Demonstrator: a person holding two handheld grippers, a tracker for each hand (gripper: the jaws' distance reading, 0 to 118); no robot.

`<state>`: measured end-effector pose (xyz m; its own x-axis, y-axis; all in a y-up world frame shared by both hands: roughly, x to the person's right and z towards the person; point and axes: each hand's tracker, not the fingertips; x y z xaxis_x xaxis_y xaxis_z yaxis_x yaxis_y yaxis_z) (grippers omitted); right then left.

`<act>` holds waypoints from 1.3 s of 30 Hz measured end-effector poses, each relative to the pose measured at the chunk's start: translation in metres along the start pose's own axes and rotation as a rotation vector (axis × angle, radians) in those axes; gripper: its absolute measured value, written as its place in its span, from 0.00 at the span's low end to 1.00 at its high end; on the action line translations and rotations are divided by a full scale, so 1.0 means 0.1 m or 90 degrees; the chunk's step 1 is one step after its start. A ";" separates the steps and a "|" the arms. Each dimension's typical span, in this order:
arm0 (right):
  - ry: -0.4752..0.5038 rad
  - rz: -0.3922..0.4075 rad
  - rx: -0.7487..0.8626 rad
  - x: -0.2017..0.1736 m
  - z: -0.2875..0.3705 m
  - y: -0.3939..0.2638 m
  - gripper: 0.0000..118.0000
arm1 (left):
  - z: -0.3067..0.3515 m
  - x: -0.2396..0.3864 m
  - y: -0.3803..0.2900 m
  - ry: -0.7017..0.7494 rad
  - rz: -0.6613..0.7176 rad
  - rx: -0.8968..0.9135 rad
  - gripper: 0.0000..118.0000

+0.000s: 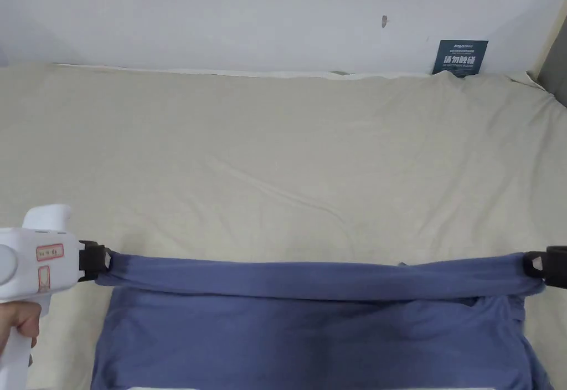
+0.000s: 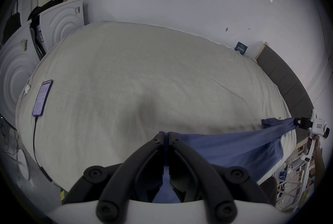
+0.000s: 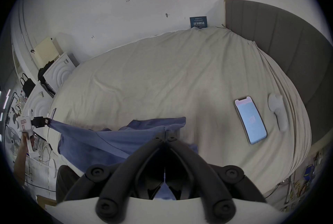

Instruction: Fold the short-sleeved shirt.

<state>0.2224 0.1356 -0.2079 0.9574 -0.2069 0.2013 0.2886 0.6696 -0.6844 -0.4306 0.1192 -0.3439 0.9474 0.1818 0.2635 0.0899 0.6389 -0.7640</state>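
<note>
A blue short-sleeved shirt (image 1: pixel 310 319) hangs stretched taut between my two grippers over the near edge of the bed (image 1: pixel 277 147). Its top edge forms a tight band across the head view, and the rest drapes down toward me. My left gripper (image 1: pixel 105 260) is shut on the shirt's left end; in its own view the jaws (image 2: pixel 166 135) pinch blue cloth (image 2: pixel 225 147). My right gripper (image 1: pixel 531 265) is shut on the right end, with cloth (image 3: pixel 108 139) bunched at its tips (image 3: pixel 165 133). A hand (image 1: pixel 16 324) holds the left gripper's white handle.
The beige bed sheet stretches wide behind the shirt. One phone (image 2: pixel 42 98) with a cable lies at the bed's left side; another phone (image 3: pixel 250 119) and a white controller (image 3: pixel 277 111) lie at the right. A dark headboard (image 3: pixel 288 51) and white boxes (image 2: pixel 61 21) flank the bed.
</note>
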 end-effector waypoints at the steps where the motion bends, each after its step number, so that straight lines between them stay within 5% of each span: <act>1: -0.001 -0.002 0.000 0.02 0.05 -0.12 0.00 | 0.05 0.00 -0.12 -0.002 -0.004 0.002 0.03; 13: 0.005 -0.087 -0.073 0.38 -0.05 -1.10 0.00 | 0.11 -0.13 -1.17 -0.021 0.044 -0.022 0.03; 19: -0.002 -0.078 -0.084 0.34 -0.11 -1.06 0.01 | 0.00 -0.14 -1.28 -0.004 0.045 -0.055 0.03; 20: -0.007 -0.071 -0.087 0.32 -0.10 -1.07 0.01 | -0.01 -0.14 -1.28 -0.003 0.044 -0.058 0.11; 21: -0.013 -0.068 -0.096 0.30 -0.10 -1.06 0.07 | -0.02 -0.13 -1.28 0.021 0.031 -0.079 0.35; 22: -0.057 -0.067 -0.131 0.28 -0.11 -1.04 0.39 | -0.07 -0.17 -1.29 0.059 0.012 -0.096 0.82; 23: -0.117 -0.083 -0.159 0.27 -0.10 -1.02 0.73 | -0.11 -0.24 -1.33 0.083 -0.004 -0.106 0.98; 24: -0.105 -0.091 -0.135 0.31 -0.06 -1.05 0.97 | -0.04 -0.27 -1.35 0.087 -0.018 -0.084 0.98; 28: -0.069 -0.140 -0.074 0.37 0.17 -1.02 0.99 | 0.17 -0.44 -1.30 0.067 0.024 -0.081 0.98; 30: -0.068 -0.140 -0.082 0.28 0.19 -1.00 0.98 | 0.27 -0.52 -1.26 0.031 0.069 -0.081 0.92; 31: -0.049 -0.136 -0.078 0.22 0.21 -0.99 0.87 | 0.34 -0.53 -1.25 0.004 0.094 -0.054 0.65; 32: -0.039 -0.129 -0.063 0.12 0.23 -1.00 0.60 | 0.37 -0.57 -1.22 -0.022 0.110 -0.038 0.15; 33: -0.030 -0.109 -0.044 0.03 0.25 -0.97 0.13 | 0.36 -0.59 -1.18 -0.012 0.122 -0.045 0.00; 34: -0.047 -0.085 -0.039 -0.07 0.25 -0.94 0.00 | 0.33 -0.62 -1.17 0.025 0.135 -0.029 0.00; 35: -0.097 -0.052 -0.034 -0.18 0.23 -0.92 0.00 | 0.31 -0.63 -1.13 0.023 0.127 -0.033 0.00; 39: -0.054 -0.040 -0.008 -0.59 0.33 -0.96 0.00 | 0.17 -0.66 -1.02 -0.080 0.105 -0.072 0.00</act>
<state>0.1386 0.1069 -0.1311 0.9347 -0.1874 0.3020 0.3487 0.6479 -0.6772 -0.5082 0.0549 -0.2730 0.9067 0.3734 0.1959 -0.0223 0.5065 -0.8620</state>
